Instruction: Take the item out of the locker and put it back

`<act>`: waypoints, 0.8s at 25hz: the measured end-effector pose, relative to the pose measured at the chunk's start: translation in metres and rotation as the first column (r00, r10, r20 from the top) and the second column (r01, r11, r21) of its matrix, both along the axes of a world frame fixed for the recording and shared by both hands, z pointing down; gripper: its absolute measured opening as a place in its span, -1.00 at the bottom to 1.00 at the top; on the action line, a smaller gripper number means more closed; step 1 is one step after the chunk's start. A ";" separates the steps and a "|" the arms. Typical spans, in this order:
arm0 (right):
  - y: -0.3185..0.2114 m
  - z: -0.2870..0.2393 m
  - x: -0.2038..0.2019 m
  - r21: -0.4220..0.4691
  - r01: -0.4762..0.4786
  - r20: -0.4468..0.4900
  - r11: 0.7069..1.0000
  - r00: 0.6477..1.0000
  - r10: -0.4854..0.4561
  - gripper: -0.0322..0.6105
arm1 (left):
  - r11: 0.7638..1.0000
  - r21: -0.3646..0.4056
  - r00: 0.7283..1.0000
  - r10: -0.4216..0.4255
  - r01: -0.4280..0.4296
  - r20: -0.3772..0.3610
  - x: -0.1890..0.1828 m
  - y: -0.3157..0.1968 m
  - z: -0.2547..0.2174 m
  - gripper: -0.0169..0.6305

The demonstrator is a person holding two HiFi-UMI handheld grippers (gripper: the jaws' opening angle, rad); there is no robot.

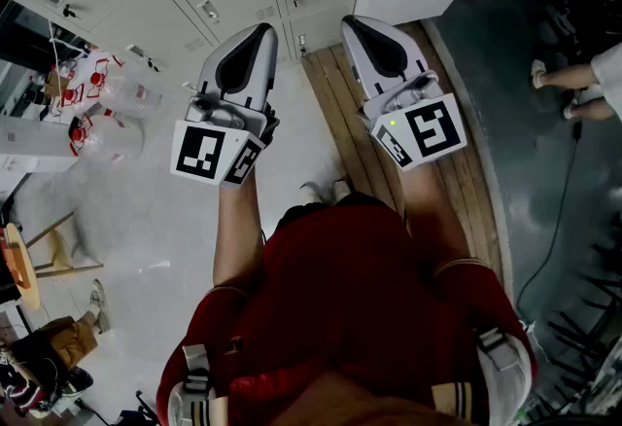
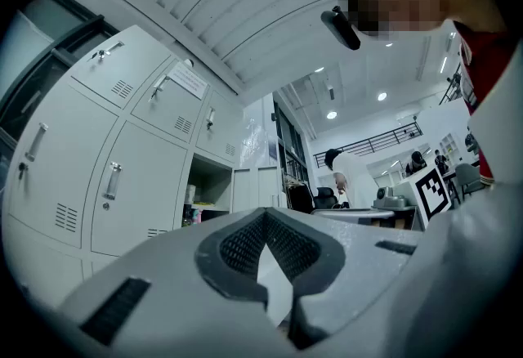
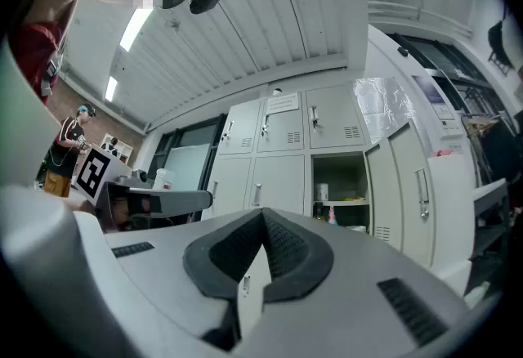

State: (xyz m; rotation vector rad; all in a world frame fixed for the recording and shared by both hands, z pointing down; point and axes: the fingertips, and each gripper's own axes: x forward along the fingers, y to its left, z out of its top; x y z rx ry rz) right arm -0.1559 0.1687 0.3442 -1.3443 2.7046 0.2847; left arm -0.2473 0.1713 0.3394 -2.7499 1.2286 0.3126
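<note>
A white container (image 3: 320,190) stands on the shelf and a small pink bottle (image 3: 332,217) below it, both inside the open compartment (image 3: 353,176) of the pale locker (image 3: 282,185). They are well apart from my tools. My left gripper (image 2: 265,221) and right gripper (image 3: 263,219) are both clenched, with nothing between the jaws.

Smooth matt metal lockers (image 3: 278,181)
</note>
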 end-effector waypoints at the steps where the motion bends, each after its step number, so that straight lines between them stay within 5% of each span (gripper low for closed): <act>1: 0.001 0.002 -0.002 0.000 -0.003 0.000 1.000 1.000 0.003 -0.91 | 1.000 -0.001 1.000 0.003 -0.003 0.003 -0.001 0.001 0.002 -0.94; 20: 0.003 0.019 -0.023 -0.035 -0.073 0.023 0.997 0.997 0.074 -0.91 | 0.998 -0.016 0.998 0.054 -0.054 -0.026 -0.028 -0.004 0.018 -0.94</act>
